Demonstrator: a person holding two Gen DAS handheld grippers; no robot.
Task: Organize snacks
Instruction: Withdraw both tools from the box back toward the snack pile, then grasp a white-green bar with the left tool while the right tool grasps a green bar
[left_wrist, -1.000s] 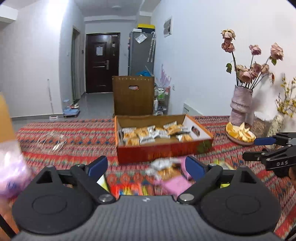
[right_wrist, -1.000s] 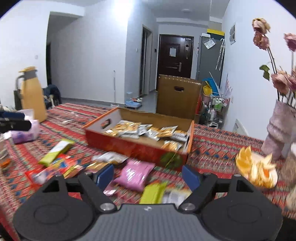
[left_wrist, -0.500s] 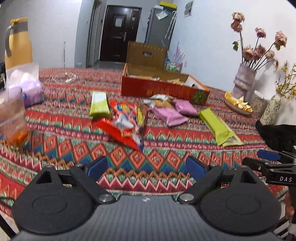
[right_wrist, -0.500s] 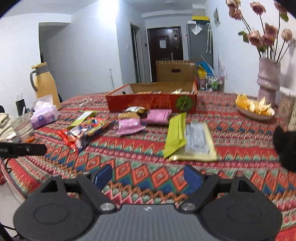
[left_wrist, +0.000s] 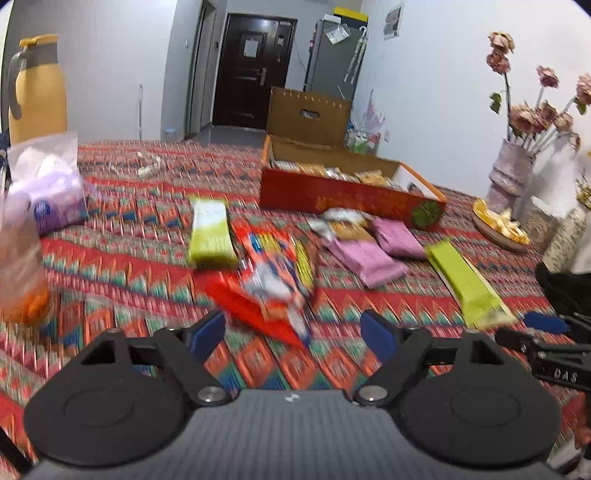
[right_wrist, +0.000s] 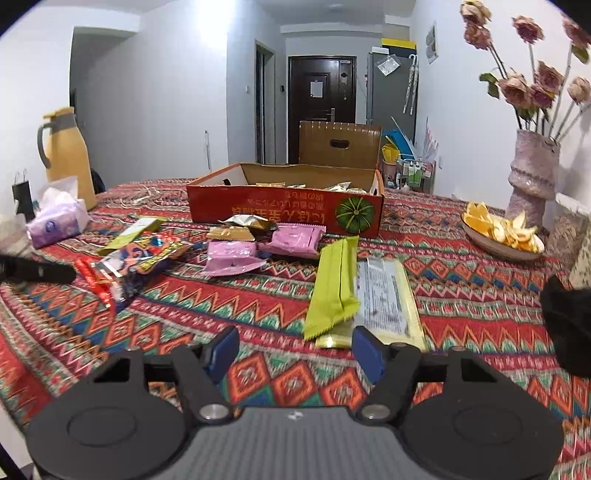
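Observation:
Loose snacks lie on a patterned tablecloth (right_wrist: 221, 295) before an open red cardboard box (left_wrist: 347, 194) (right_wrist: 284, 206) that holds more packets. My left gripper (left_wrist: 293, 334) hangs low over the cloth with its jaws closing; the corner of a red and orange packet (left_wrist: 269, 284) reaches between the fingers, which do not touch it. My right gripper (right_wrist: 293, 349), jaws also closing and empty, sits just short of a long green packet (right_wrist: 334, 286) and a clear-backed flat one (right_wrist: 384, 295). Two pink packets (right_wrist: 262, 245) and a green-and-white packet (left_wrist: 210, 230) lie further in.
A yellow thermos (right_wrist: 68, 155) and a purple tissue pack (right_wrist: 55, 221) stand at the left. A bowl of orange peel (right_wrist: 502, 232) and a vase of dried roses (right_wrist: 532, 173) are at the right. A brown chair back (right_wrist: 340, 144) rises behind the box.
Both grippers have dropped from above the box to low over the near part of the table, and both pairs of jaws have narrowed. The snacks now lie close ahead.

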